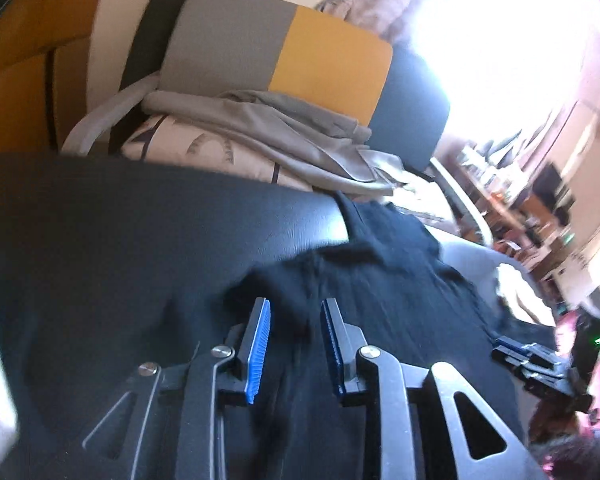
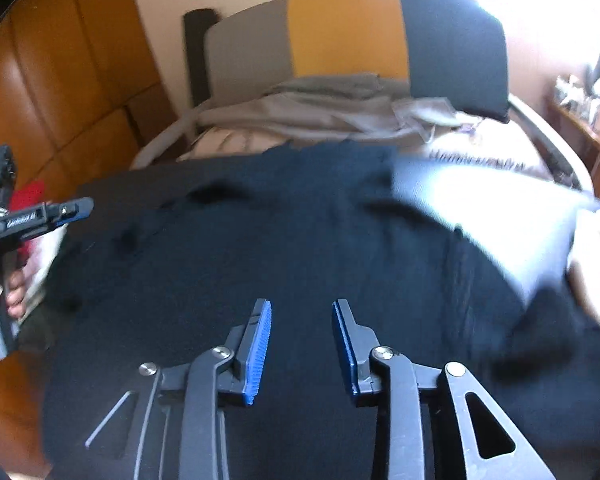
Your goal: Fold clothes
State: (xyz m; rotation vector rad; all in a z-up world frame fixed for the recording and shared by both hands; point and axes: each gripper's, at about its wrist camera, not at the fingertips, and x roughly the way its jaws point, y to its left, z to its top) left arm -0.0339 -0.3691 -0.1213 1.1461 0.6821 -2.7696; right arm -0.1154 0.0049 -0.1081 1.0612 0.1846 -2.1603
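Beneath both parted tongs [image 1: 294, 312] [image 2: 302, 312], black garment [image 2: 260, 240], spread flat

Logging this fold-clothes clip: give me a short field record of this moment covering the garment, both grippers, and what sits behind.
garment: black garment spread over a dark surface, rumpled near its far edge
left gripper: jaws apart above the black cloth, nothing pinched between the pads
right gripper: jaws apart over the cloth, nothing held
behind: heap of grey clothes on a chair with a grey, yellow and dark backrest
image quality: motion blur, bright window glare at right
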